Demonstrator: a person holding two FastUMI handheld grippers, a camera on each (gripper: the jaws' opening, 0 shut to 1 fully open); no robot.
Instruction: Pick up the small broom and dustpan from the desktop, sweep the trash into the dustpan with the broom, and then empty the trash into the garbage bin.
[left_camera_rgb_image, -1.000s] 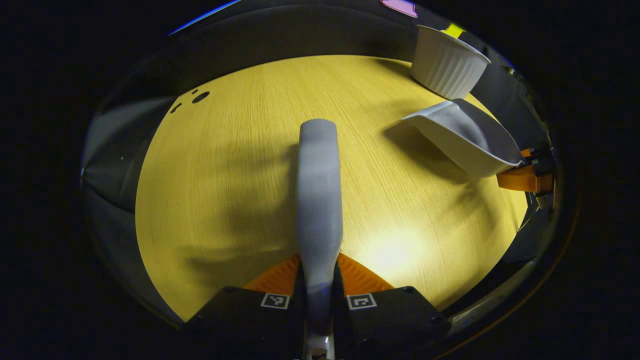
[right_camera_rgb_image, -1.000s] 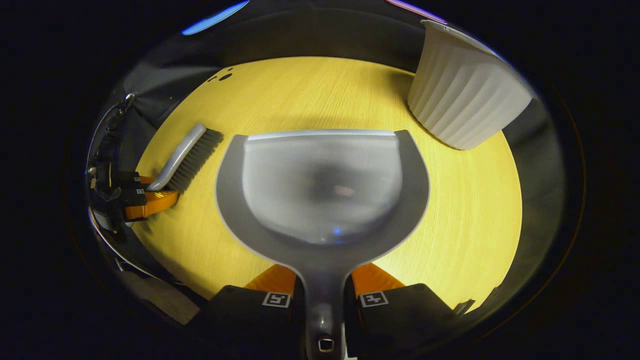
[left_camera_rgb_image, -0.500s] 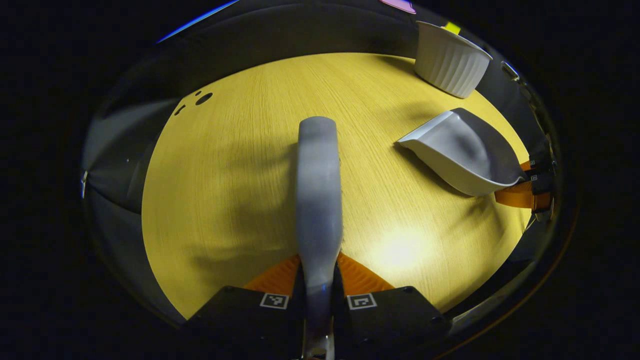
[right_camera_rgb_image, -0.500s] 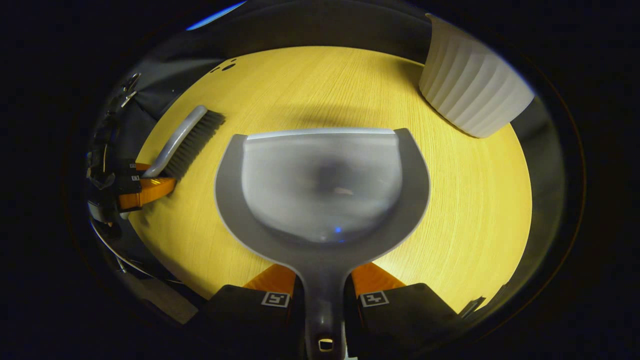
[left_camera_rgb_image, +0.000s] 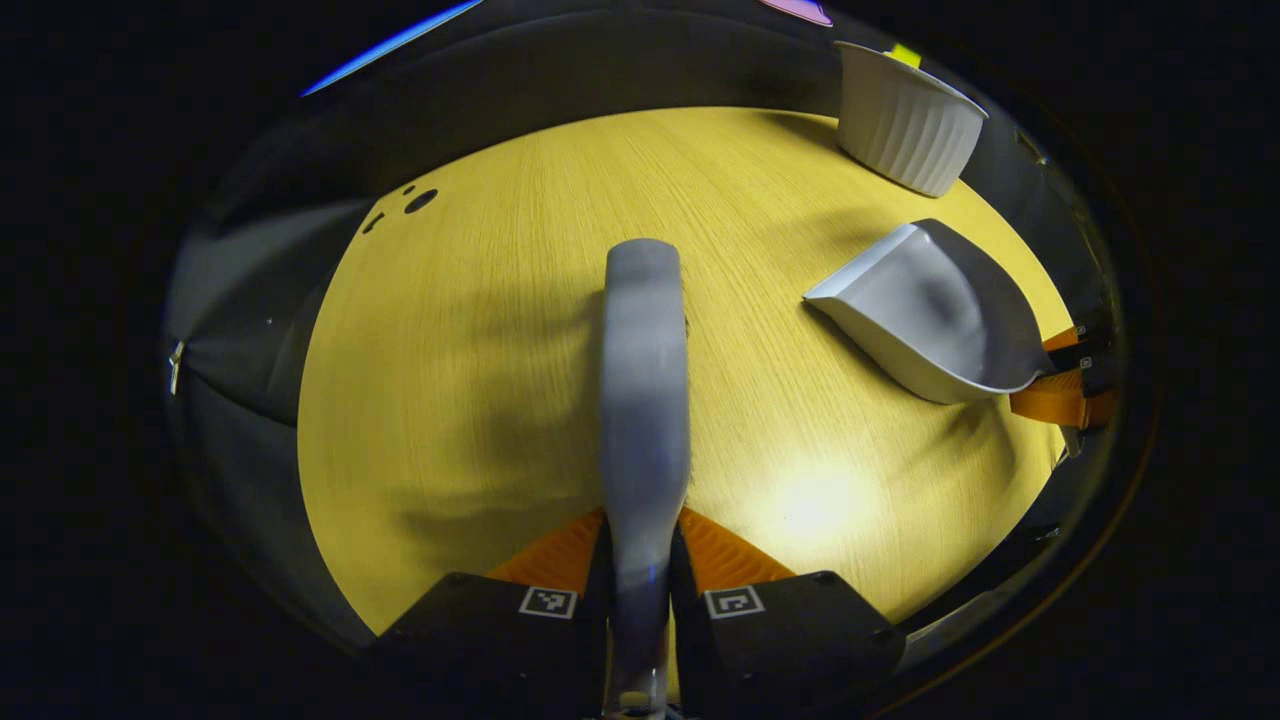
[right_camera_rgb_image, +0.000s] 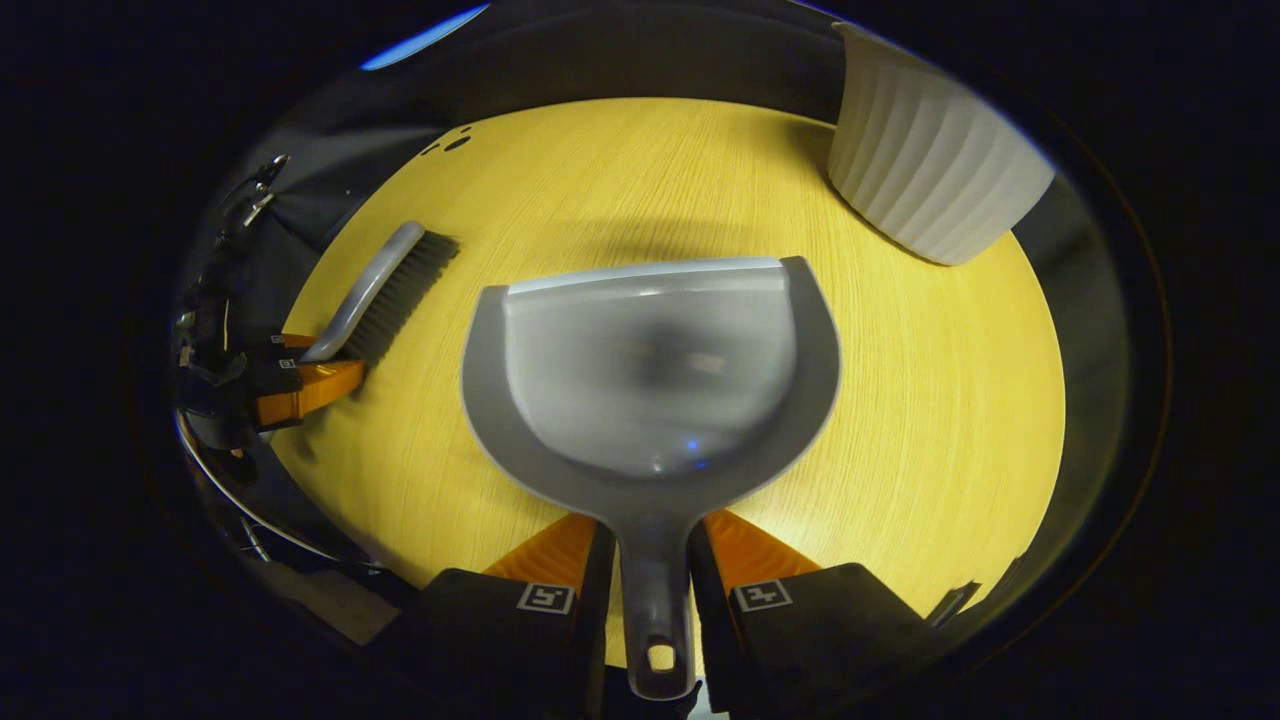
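The grey broom handle (left_camera_rgb_image: 645, 400) runs up from between my left gripper's (left_camera_rgb_image: 640, 550) fingers, which are shut on it. In the right gripper view the broom (right_camera_rgb_image: 385, 290) rests bristles-down on the table at the left, with the left gripper (right_camera_rgb_image: 305, 385) behind it. The grey dustpan (right_camera_rgb_image: 655, 375) lies in front of my right gripper (right_camera_rgb_image: 655, 580), its handle between the fingers with a thin dark gap on each side. The dustpan (left_camera_rgb_image: 930, 310) also sits at the right of the left gripper view, its lip low to the table, the right gripper (left_camera_rgb_image: 1065, 390) at its handle.
A white ribbed bin (right_camera_rgb_image: 930, 180) stands at the far right of the yellow wooden table (right_camera_rgb_image: 930, 400); it is also the bin (left_camera_rgb_image: 905, 115) at the top right of the left gripper view. Small dark holes (left_camera_rgb_image: 420, 200) mark the table's far left.
My right gripper's fingers have spread a little and the dustpan has slid forward and turned slightly. The broom stays gripped; the left view shifted only slightly.
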